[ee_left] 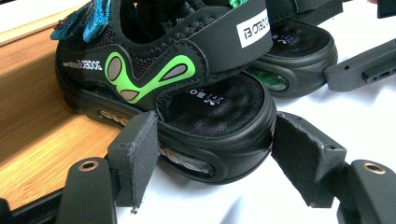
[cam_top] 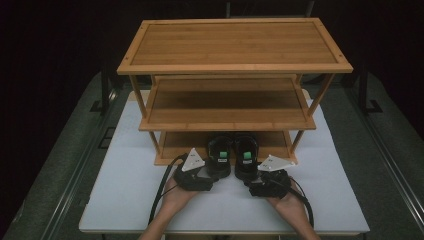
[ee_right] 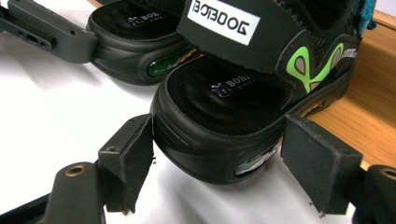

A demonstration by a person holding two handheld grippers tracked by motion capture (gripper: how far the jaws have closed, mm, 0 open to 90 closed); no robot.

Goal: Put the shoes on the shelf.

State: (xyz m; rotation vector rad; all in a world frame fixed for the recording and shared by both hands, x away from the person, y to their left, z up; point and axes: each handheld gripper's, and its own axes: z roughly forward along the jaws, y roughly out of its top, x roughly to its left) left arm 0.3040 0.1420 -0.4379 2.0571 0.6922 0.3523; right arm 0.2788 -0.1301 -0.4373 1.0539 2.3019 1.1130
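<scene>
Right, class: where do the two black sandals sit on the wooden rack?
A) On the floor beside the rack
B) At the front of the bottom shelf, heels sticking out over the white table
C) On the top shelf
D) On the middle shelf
B: both sandals sit at the bottom shelf of the rack, heels out over the white table.
</scene>
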